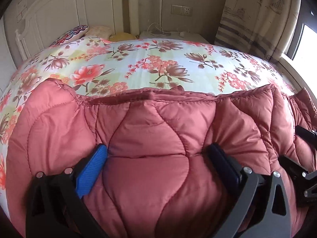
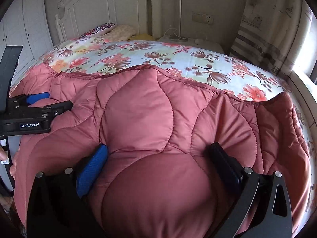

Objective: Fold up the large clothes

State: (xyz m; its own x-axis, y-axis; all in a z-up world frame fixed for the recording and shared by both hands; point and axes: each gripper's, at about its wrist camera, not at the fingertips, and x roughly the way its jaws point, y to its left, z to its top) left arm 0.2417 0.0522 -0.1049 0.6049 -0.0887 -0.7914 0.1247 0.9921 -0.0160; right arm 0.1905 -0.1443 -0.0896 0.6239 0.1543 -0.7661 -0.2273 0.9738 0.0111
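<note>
Covering most of both views, a bed point(image 1: 158, 63) with a flowered sheet point(image 2: 198, 59) carries a quilted pink coat point(image 1: 150, 130) spread across its near part. The coat's far hem runs roughly straight across the sheet, from a rounded corner at left point(image 1: 57, 87) to a puckered corner at right point(image 1: 271, 91); beyond that hem the sheet lies bare up to the pillows point(image 1: 79, 31). In the right wrist view the coat's right edge point(image 2: 293, 119) stops just short of the bed's side, near the window sill point(image 2: 301, 91), with a narrow strip of sheet between them.

A white headboard point(image 2: 103, 6) closes the far end, with a bedside table point(image 1: 164, 34) beside it and a patterned curtain point(image 1: 257, 19) along the window wall. A wall socket point(image 1: 181, 10) sits above the table.

The left gripper point(image 1: 158, 158) stands spread wide, its blue pad point(image 1: 93, 168) and dark pad point(image 1: 223, 164) pressing into the padding either side of one puffed panel; whether they pinch the fabric or merely rest against it is unclear. The right gripper point(image 2: 158, 158) is likewise wide apart over another bulging panel, its pads sunk into the cloth at each side. Each gripper shows at the edge of the other's view, close alongside.
</note>
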